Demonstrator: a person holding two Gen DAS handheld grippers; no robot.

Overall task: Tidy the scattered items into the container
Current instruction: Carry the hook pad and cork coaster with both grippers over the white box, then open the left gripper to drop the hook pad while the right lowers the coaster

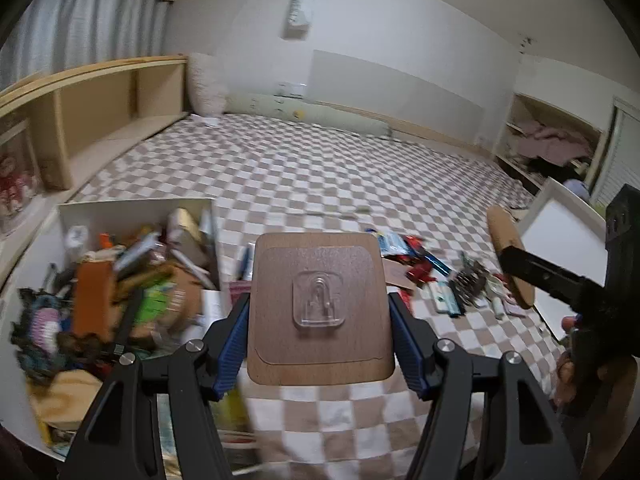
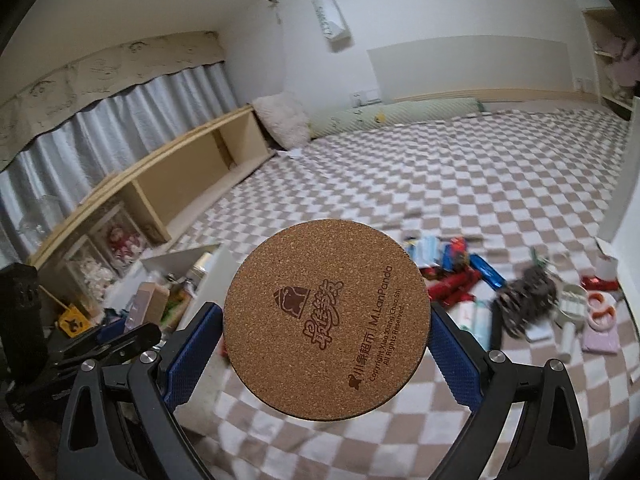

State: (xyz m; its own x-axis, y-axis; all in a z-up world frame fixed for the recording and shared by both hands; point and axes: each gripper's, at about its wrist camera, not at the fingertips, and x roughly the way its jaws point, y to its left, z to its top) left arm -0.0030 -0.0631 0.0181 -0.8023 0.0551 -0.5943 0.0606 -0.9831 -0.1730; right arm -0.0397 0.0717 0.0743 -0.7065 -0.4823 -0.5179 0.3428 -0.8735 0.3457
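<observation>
Looking along the left claw, its blue pads clamp a square wooden plaque bearing a clear adhesive hook, held flat above the checkered bed beside the overfull white container. In the right view, the right claw pinches a round cork coaster by its edges, with scattered items on the bed beyond, likely both bound for the container.

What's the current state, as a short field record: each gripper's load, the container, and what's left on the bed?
left gripper: jaws shut on the square wooden board with a clear adhesive hook on its face
right gripper: jaws shut on the round cork coaster, printed side to camera
container: white box on the left, piled with mixed items
remaining items: loose pile of packets and small things on the checkered bedspread
</observation>
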